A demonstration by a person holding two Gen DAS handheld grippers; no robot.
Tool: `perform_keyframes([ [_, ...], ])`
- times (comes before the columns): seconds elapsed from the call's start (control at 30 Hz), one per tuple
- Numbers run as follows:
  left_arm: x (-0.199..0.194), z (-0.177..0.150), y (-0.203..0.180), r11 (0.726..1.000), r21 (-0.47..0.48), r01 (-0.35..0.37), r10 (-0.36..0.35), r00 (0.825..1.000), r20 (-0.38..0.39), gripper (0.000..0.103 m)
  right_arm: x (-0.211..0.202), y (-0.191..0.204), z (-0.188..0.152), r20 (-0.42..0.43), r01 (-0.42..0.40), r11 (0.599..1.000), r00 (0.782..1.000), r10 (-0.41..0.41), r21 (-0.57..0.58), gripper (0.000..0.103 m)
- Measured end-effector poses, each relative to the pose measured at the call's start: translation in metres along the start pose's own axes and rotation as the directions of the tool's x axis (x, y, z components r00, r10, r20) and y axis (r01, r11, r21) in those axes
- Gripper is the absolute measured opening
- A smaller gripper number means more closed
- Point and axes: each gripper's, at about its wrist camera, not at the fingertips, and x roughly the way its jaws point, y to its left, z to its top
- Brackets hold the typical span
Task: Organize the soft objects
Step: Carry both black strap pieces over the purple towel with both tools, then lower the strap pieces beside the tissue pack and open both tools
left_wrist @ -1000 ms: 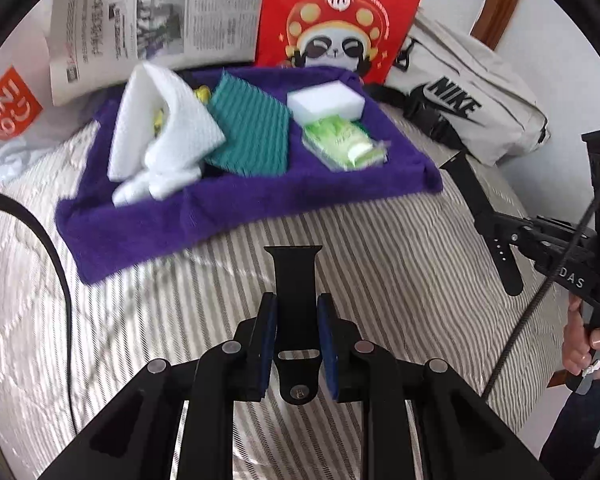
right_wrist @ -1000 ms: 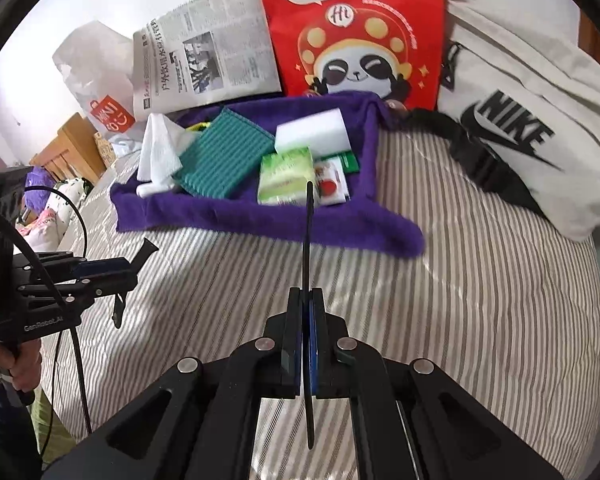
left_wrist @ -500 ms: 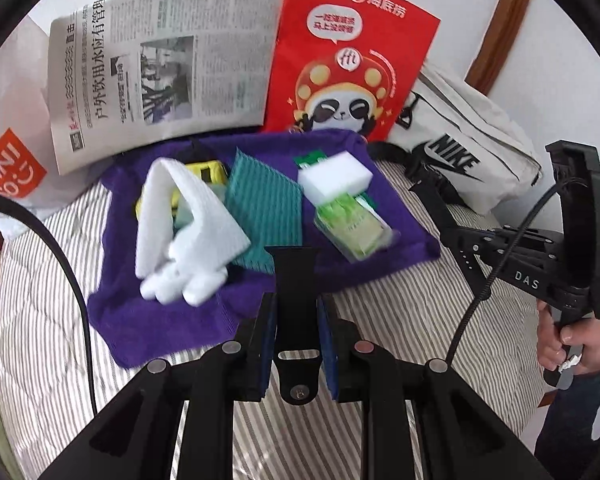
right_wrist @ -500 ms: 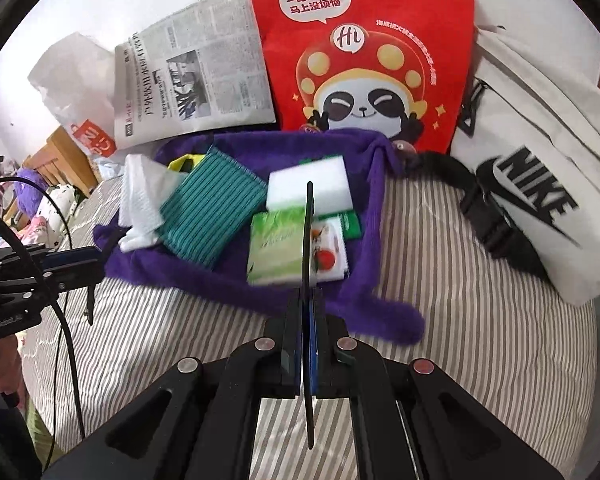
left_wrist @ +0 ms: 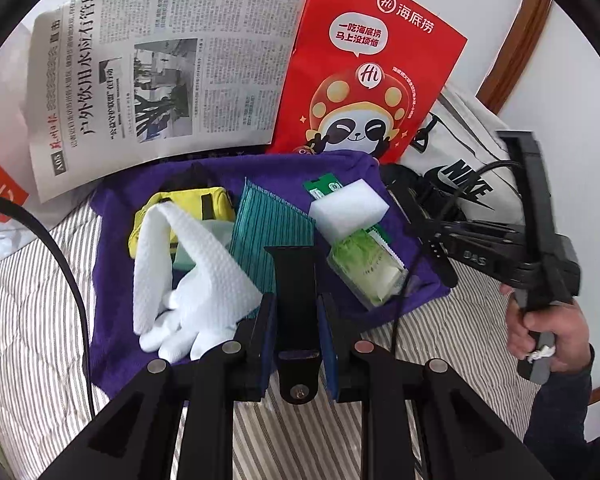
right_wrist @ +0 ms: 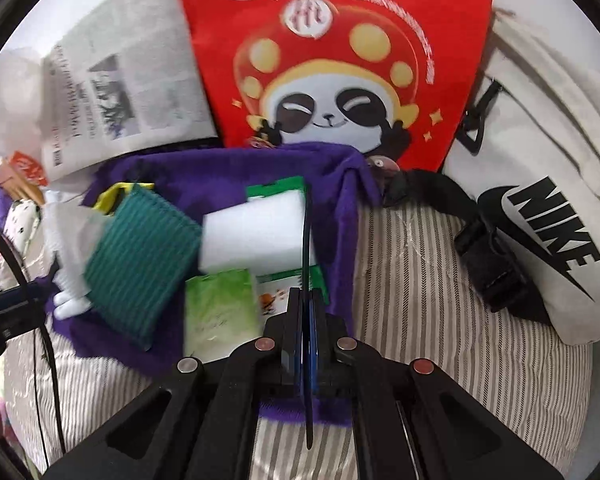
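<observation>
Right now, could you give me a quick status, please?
Both jaws shut on black strap pieces. Both over purple towel. White sponge ahead of right gripper.

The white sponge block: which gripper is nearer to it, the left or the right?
Right. The right gripper hangs just in front of the white sponge block, its held strap reaching across it. The left gripper sits farther back, nearer the white cloth.

"NIKE" on the white bag [right_wrist: 548,216], "Hi" and 海底捞 on the red bag [left_wrist: 364,80], "DAS" on the right gripper [left_wrist: 440,256]
</observation>
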Motion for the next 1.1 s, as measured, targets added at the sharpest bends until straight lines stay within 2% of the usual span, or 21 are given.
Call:
perform_keyframes([
  [0.13, 0.004, 0.006, 0.001, 1.000, 0.007, 0.008, -0.008, 1.000, 0.001, 0.020, 0.021, -0.006, 0.006, -0.030, 0.035, 0.999, 0.999, -0.034, 0.021, 0.003],
  [0.33, 0.012, 0.012, 0.001, 1.000, 0.012, 0.023, -0.023, 1.000, -0.006, 0.020, 0.041, -0.005, 0.010, -0.062, 0.039, 0.999, 0.997, -0.038, 0.023, 0.003],
  [0.77, 0.021, 0.017, 0.012, 1.000, -0.007, 0.023, -0.024, 0.999, -0.022, 0.020, 0.056, -0.009, 0.008, -0.092, -0.013, 1.000, 0.996, 0.014, 0.014, 0.005],
  [0.87, 0.023, 0.016, 0.013, 1.000, -0.008, 0.017, -0.017, 0.999, -0.027, 0.020, 0.057, -0.012, 0.007, -0.093, -0.039, 0.999, 0.995, 0.041, 0.021, 0.009],
  [0.9, 0.023, 0.016, 0.013, 1.000, -0.008, 0.015, -0.016, 0.999, -0.029, 0.020, 0.055, -0.014, 0.006, -0.092, -0.050, 0.998, 0.994, 0.052, 0.024, 0.014],
  [0.93, 0.024, 0.017, 0.012, 1.000, -0.007, 0.018, -0.018, 0.999, -0.031, 0.020, 0.053, -0.015, 0.006, -0.091, -0.058, 0.998, 0.994, 0.061, 0.030, 0.027],
  [1.0, 0.026, 0.018, 0.011, 1.000, -0.006, 0.018, -0.019, 0.999, -0.037, 0.020, 0.045, -0.015, 0.006, -0.080, -0.057, 0.998, 0.995, 0.059, 0.024, 0.038],
  [1.1, 0.033, 0.019, 0.004, 1.000, 0.009, 0.029, -0.028, 0.998, -0.054, 0.020, 0.029, -0.009, 0.007, -0.050, -0.076, 0.997, 0.996, 0.076, 0.002, 0.039],
])
